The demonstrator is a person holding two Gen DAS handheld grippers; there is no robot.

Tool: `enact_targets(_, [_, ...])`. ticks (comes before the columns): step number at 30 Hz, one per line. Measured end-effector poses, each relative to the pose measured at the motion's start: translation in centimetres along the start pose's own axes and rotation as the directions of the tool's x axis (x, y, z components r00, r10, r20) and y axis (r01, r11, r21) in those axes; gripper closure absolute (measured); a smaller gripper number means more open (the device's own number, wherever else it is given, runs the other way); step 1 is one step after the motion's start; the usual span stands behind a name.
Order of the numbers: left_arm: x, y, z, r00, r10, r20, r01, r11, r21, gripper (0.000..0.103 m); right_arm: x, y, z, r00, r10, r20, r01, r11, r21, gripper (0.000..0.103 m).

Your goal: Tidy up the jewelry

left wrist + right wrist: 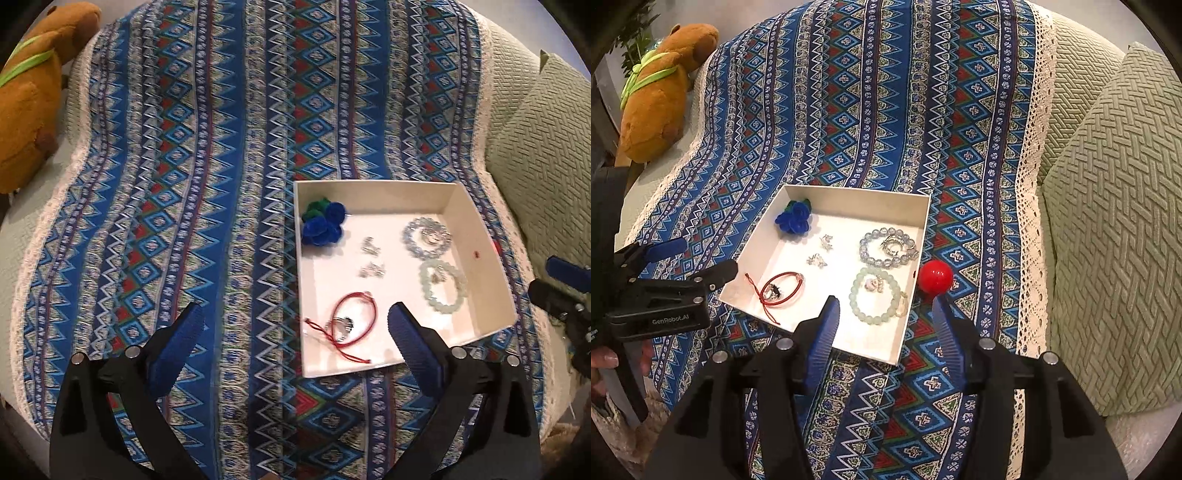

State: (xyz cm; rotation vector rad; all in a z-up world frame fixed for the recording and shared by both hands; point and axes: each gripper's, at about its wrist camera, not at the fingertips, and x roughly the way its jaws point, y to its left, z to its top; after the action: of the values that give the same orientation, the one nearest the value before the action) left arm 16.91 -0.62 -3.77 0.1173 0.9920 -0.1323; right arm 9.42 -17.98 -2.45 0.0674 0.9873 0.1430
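Hand-held grippers, left (295,325) and right (886,306), both spread wide, low over white tray (916,273)

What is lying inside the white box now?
Inside the white box: blue fabric flower, two silver earrings, red cord bracelet, blue-grey bead bracelet, pale green bead bracelet. The right gripper's finger covers part of the near edge.

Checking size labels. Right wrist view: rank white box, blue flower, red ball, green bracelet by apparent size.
1. white box
2. green bracelet
3. blue flower and red ball: look about alike, and the flower lies farther off, so unranked.
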Motion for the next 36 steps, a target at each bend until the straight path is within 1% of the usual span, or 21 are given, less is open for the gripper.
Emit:
enact_targets(1, [0.0,-0.1,-0.1,1.0,-0.009,-0.003,0.009,1.0,-0.004,0.006,0.1,0.0,-0.2,1.0,0.001,-0.004,-0.001,1.0,0.004,0.05])
enact_targets(3, [0.1,-0.2,-0.4,1.0,-0.005,-0.004,0.005,1.0,0.001,0.006,0.2,0.2,-0.4,1.0,-0.003,-0.011,0.003,1.0,0.006,0.049])
enact_targets(6, [0.4,-0.4,-0.7,1.0,0.007,-0.014,-0.006,1.0,0.008,0.006,0.5,0.1,-0.8,1.0,-0.02,-0.017,0.02,1.0,0.017,0.042])
enact_targets(9, [0.5,-0.3,-0.9,1.0,-0.004,-0.023,0.004,1.0,-0.008,0.006,0.5,-0.1,-0.9,0.999,-0.032,-0.014,0.033,0.999,0.031,0.041])
enact_targets(11, [0.5,-0.3,-0.9,1.0,-0.016,-0.024,0.016,1.0,-0.021,0.006,0.6,-0.3,-1.0,0.999,-0.041,-0.008,0.041,0.998,0.037,0.036])
enact_targets(13, [0.4,-0.4,-1.0,1.0,-0.018,-0.022,0.017,1.0,-0.017,0.006,0.7,-0.4,-1.1,0.999,-0.047,-0.005,0.047,0.998,0.044,0.034])
enact_targets(20, [0.2,-0.4,-1.2,1.0,-0.025,-0.018,0.025,1.0,-0.013,0.006,1.1,-0.2,-1.2,0.999,-0.044,-0.011,0.044,0.998,0.036,0.034])
enact_targets(25, [0.0,-0.4,-1.3,1.0,-0.011,-0.007,0.011,1.0,-0.012,0.006,1.3,0.0,-1.3,0.999,-0.041,-0.014,0.041,0.999,0.028,0.034])
enact_targets(36, [0.0,-0.4,-1.3,1.0,-0.02,-0.004,0.02,1.0,-0.013,0.006,1.3,-0.1,-1.4,0.999,-0.04,-0.018,0.04,0.999,0.032,0.033])
